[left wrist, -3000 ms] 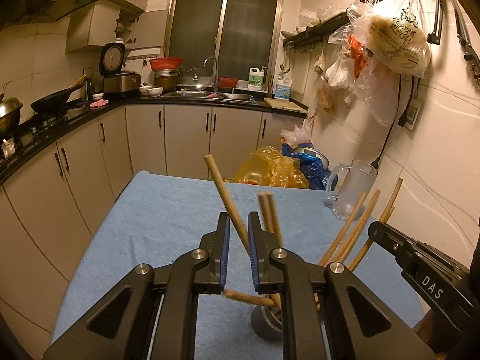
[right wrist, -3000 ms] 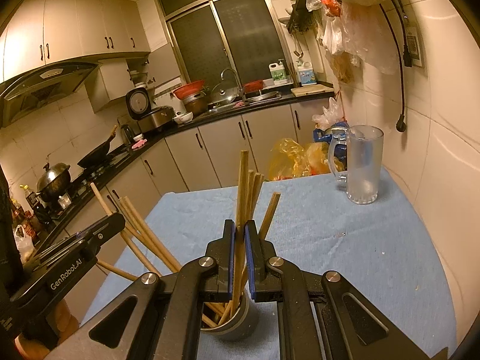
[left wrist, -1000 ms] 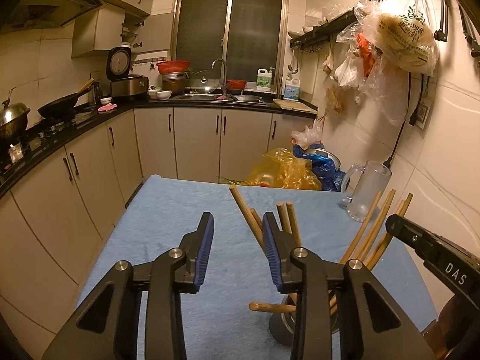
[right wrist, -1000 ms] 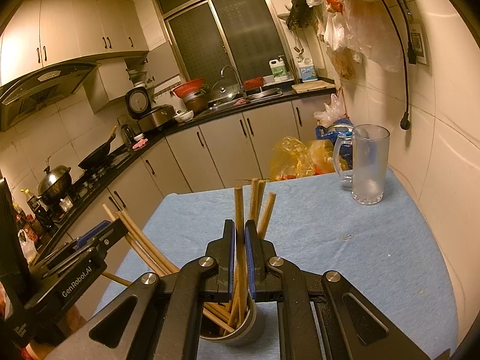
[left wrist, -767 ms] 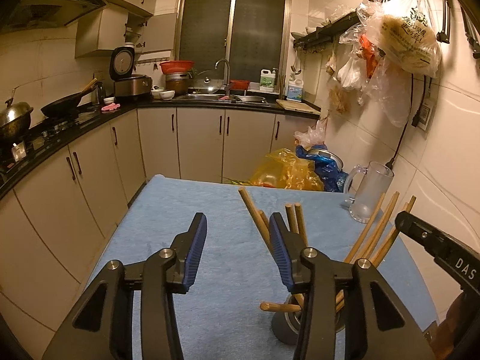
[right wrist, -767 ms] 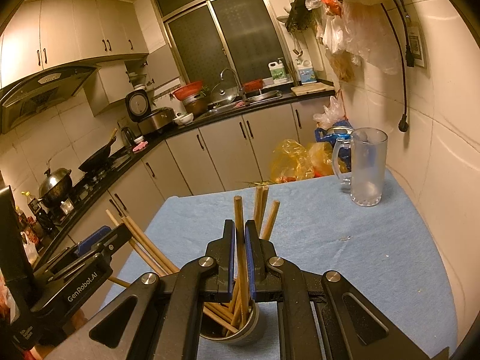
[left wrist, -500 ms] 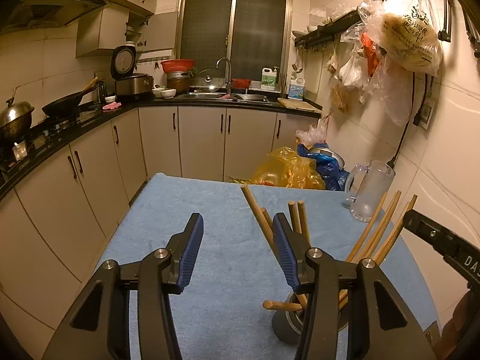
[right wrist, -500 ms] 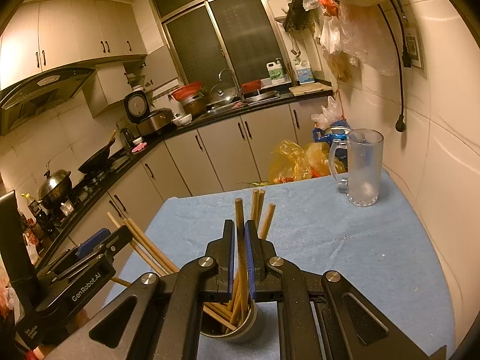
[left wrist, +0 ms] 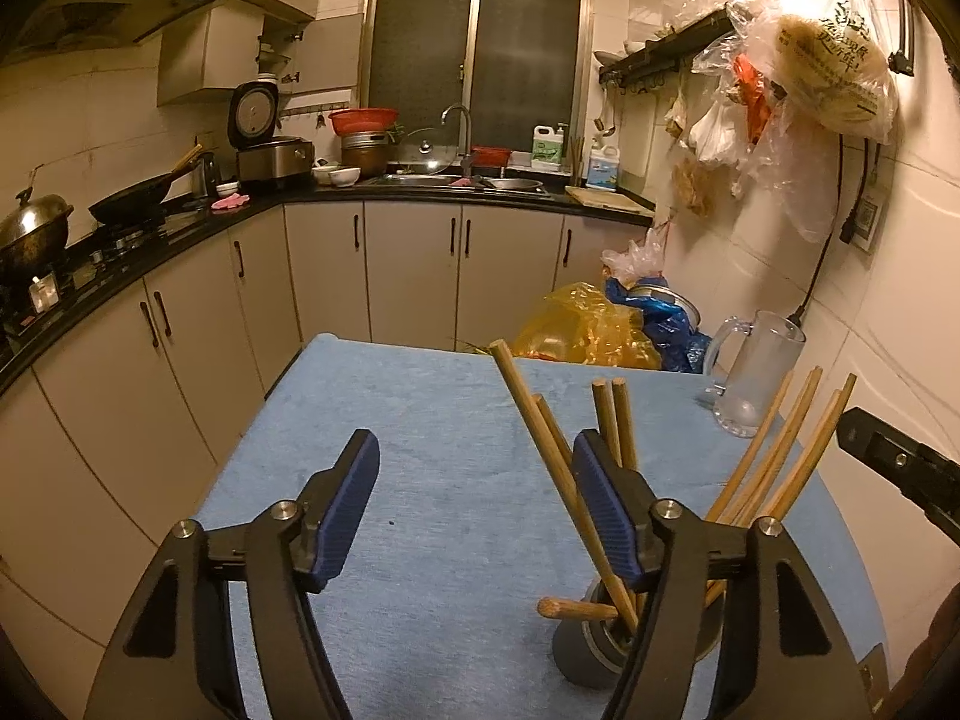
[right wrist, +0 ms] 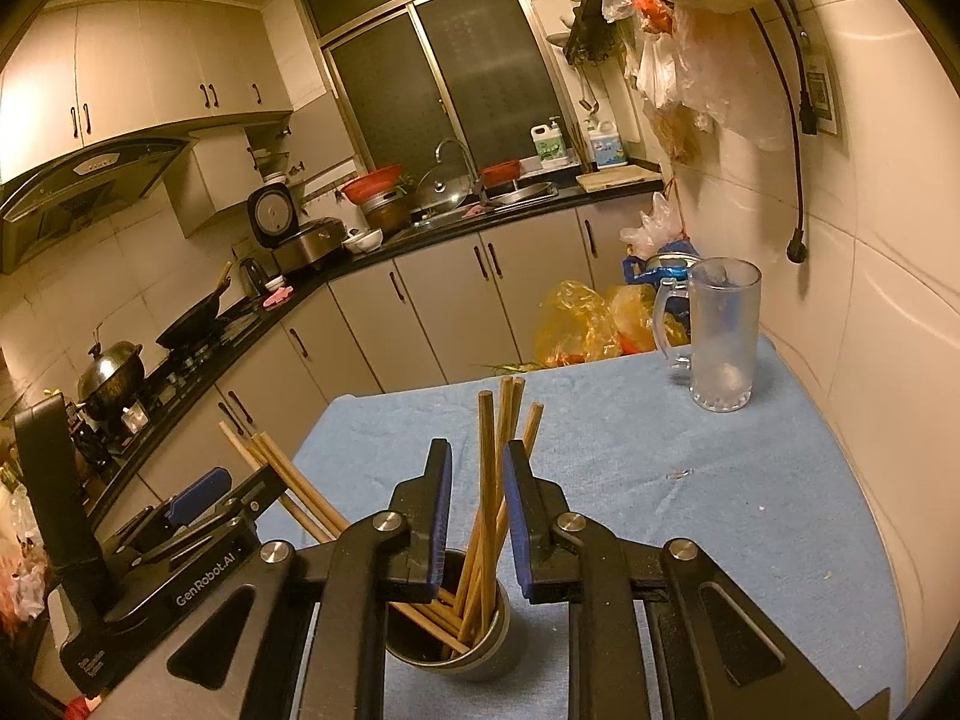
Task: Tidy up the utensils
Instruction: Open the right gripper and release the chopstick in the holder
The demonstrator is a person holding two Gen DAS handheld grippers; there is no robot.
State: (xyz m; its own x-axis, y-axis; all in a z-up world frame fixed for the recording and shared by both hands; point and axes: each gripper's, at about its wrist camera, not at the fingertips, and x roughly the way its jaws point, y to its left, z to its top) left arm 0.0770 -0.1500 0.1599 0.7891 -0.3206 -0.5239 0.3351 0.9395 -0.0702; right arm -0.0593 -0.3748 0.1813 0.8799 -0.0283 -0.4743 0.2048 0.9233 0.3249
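Both grippers are letting go above the small dark round metal holder point(right wrist: 447, 630), which stands on the blue cloth-covered table point(right wrist: 750, 510) with the long tan wooden chopsticks point(right wrist: 489, 498) fanned out inside it. The left gripper point(left wrist: 474, 504) has its blue-padded jaws wide apart and opening further, with nothing between them; one slanting chopstick point(left wrist: 555, 468) rises just beside its right-hand pad, and whether they touch cannot be told. The right gripper point(right wrist: 477, 504) sits directly over the holder, its jaws opening, an upright chopstick standing in the gap with no pad pressing on it. This looks like the drop-in step ending, with the sticks delivered into the holder. The frosted glass mug point(right wrist: 720, 336) stands well apart from the holder, toward the wall. The next move seems to call for lifting both grippers straight clear without knocking the leaning sticks or tipping the holder.
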